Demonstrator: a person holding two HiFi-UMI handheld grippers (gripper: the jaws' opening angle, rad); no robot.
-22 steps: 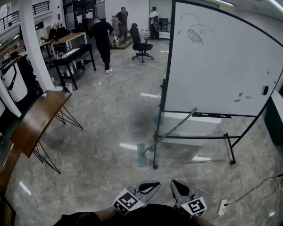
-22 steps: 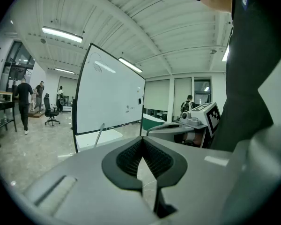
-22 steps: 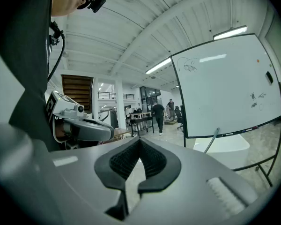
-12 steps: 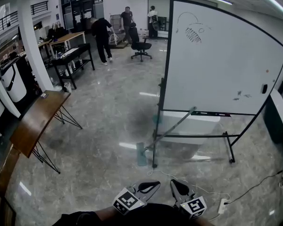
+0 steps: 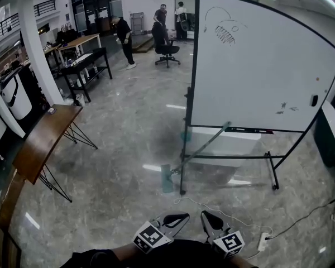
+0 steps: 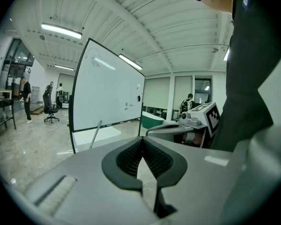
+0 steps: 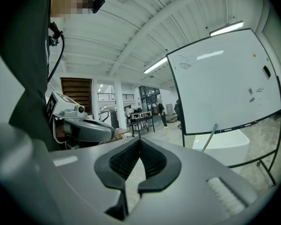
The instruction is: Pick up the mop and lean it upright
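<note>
The mop (image 5: 204, 145) leans slanted against the whiteboard's tray. Its handle top rests near the tray and its flat greenish head (image 5: 167, 178) lies on the marble floor. The handle also shows in the left gripper view as the thin mop pole (image 6: 94, 134), and in the right gripper view as the mop pole (image 7: 208, 138). My left gripper (image 5: 177, 221) and right gripper (image 5: 211, 223) are held low and close to my body, well short of the mop. Both are shut with nothing between the jaws, as the left gripper (image 6: 142, 142) and right gripper (image 7: 140, 142) show close up.
A large whiteboard (image 5: 257, 71) on a black rolling stand (image 5: 182, 190) is straight ahead, with a white box (image 5: 223, 147) under it. A wooden table (image 5: 42, 141) stands at left. A cable and power strip (image 5: 263, 242) lie on the floor at right. People and an office chair (image 5: 166, 50) are far back.
The view has shifted a little toward the whiteboard and mop. The people in the background have walked farther off. Both grippers stay shut in the same place.
</note>
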